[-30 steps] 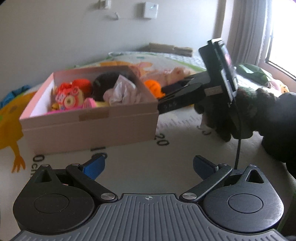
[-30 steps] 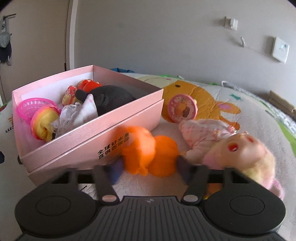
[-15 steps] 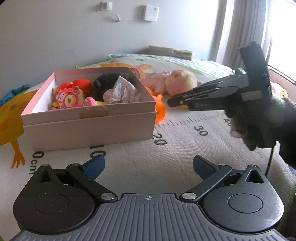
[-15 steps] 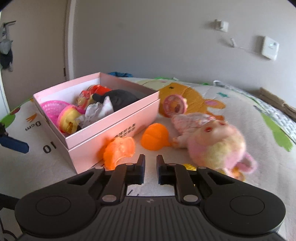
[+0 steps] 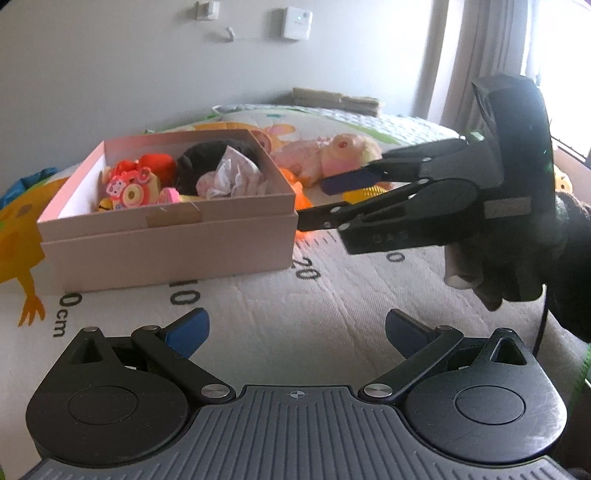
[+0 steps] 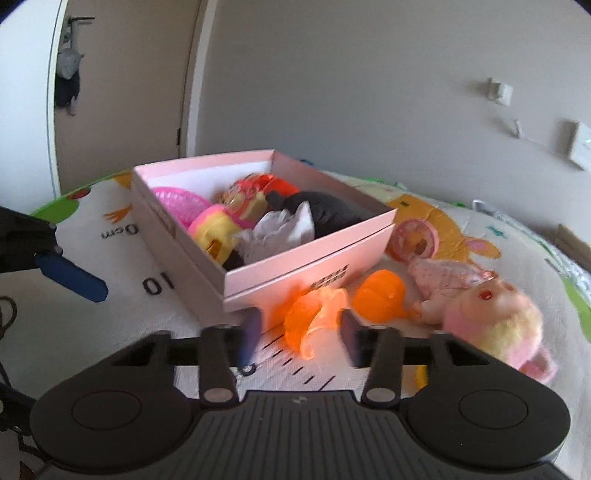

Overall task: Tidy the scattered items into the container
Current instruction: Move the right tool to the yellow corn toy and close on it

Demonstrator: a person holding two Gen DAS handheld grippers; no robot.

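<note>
A white quilted play mat printed with a black centimetre ruler and an orange cartoon chick covers the floor. At twelve o'clock rises a plain grey wall carrying a white thermostat box and a small white switch. Grey curtains hang at two o'clock. In the right wrist view, a beige door stands at eleven o'clock.

pink box: open, toy-filled | orange shell pieces: on mat beside box

Printed play mat — box, doll, 2 orange shells.
</note>
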